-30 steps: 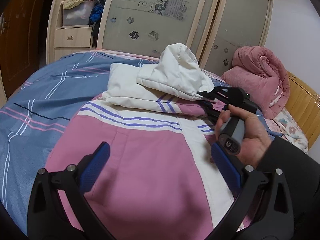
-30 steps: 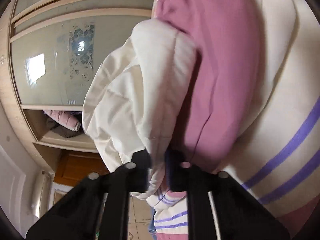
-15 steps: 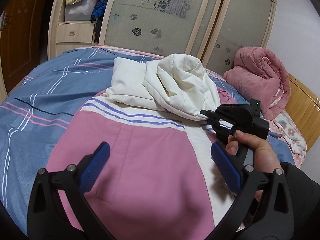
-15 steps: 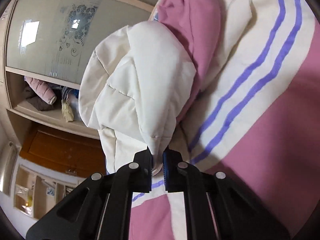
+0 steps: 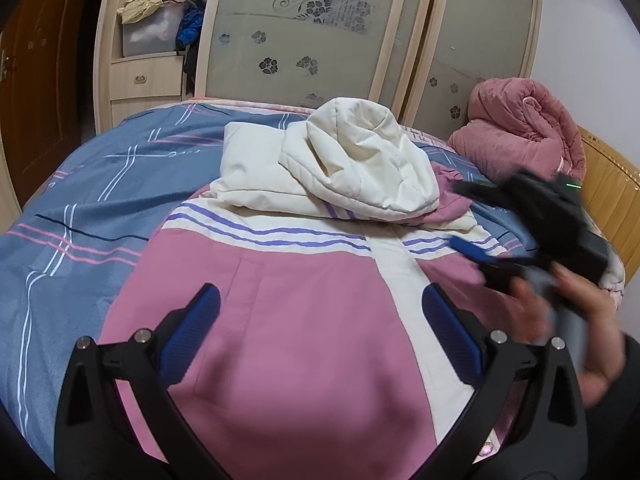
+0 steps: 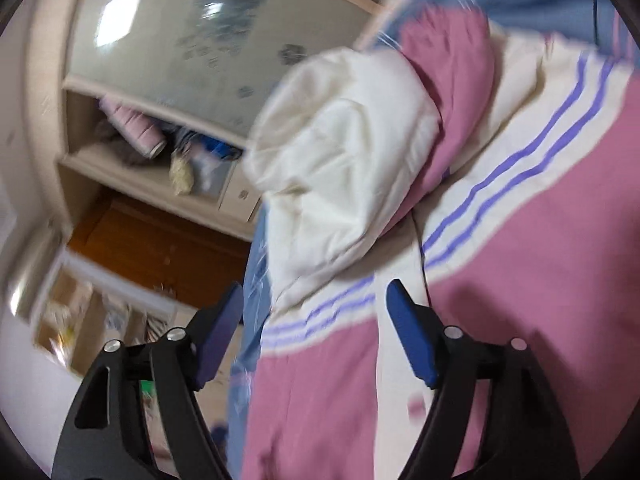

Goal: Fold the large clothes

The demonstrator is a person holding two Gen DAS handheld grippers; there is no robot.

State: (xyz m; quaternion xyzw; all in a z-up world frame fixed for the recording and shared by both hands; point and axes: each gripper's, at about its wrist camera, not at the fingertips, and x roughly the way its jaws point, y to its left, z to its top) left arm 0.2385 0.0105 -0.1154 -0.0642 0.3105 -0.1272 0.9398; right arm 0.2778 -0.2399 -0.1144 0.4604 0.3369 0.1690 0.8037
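Bedding in blue with pink and white stripes covers the bed [image 5: 92,184], whose near and left edges run out of the left wrist view. Behind it stands a wardrobe [image 5: 304,28] with frosted sliding doors; its open shelf on the left holds heaped clothes too jumbled to tell apart. A rolled pink quilt [image 5: 524,128] sits at the far right of the bed, partly cut off by the blurred right gripper.

The task's garment, a large pink jacket [image 5: 304,320] with cream panels and purple stripes, lies spread flat on the bed, its lower hem hidden under the left gripper's frame. Its cream hood [image 5: 360,164] is folded down onto the upper back, and a bit of pink fabric peeks out at its right side.

The left gripper [image 5: 320,336] hovers over the pink panel with its jaws spread wide and nothing between them. The right gripper [image 6: 316,332], held in a smeared hand [image 5: 576,320], has just been opening its jaws; they stand apart with nothing pinched, the hood lying free beyond their tips. The right wrist view is tilted and motion-blurred, so the shelves there are hard to read.
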